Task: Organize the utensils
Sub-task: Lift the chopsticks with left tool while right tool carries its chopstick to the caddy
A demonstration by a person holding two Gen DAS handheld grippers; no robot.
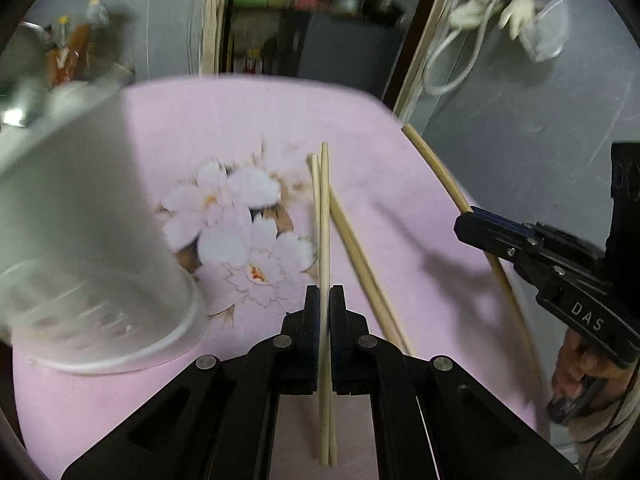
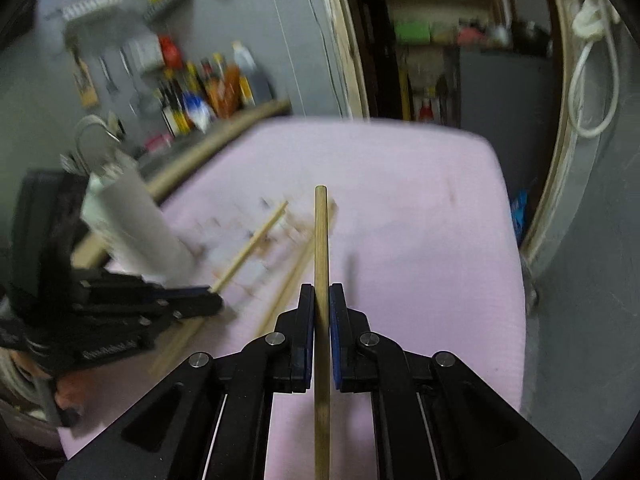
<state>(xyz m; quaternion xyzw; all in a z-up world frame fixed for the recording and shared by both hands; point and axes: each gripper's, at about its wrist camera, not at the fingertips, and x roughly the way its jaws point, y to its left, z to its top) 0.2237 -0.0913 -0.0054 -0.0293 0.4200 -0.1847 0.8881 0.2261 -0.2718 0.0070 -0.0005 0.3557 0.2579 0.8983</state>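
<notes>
My left gripper [image 1: 324,294] is shut on a pair of wooden chopsticks [image 1: 324,240] held side by side above the pink cloth. My right gripper [image 2: 322,292] is shut on a single thicker chopstick [image 2: 321,240]; it also shows in the left wrist view [image 1: 466,214], with its chopstick [image 1: 434,164] off the cloth's right edge. More chopsticks [image 1: 360,256] lie on the cloth just right of my left gripper. A translucent plastic cup [image 1: 80,232] stands upside down at the left, also in the right wrist view [image 2: 136,224]. The left gripper shows there [image 2: 212,296] with its chopsticks [image 2: 256,240].
The pink cloth [image 1: 240,120] with a flower print covers a small table. A counter with bottles [image 2: 212,84] and a faucet [image 2: 92,136] lies to the left. A doorway [image 1: 312,28] with shelves is behind, and a grey wall with a white cable [image 1: 460,56] to the right.
</notes>
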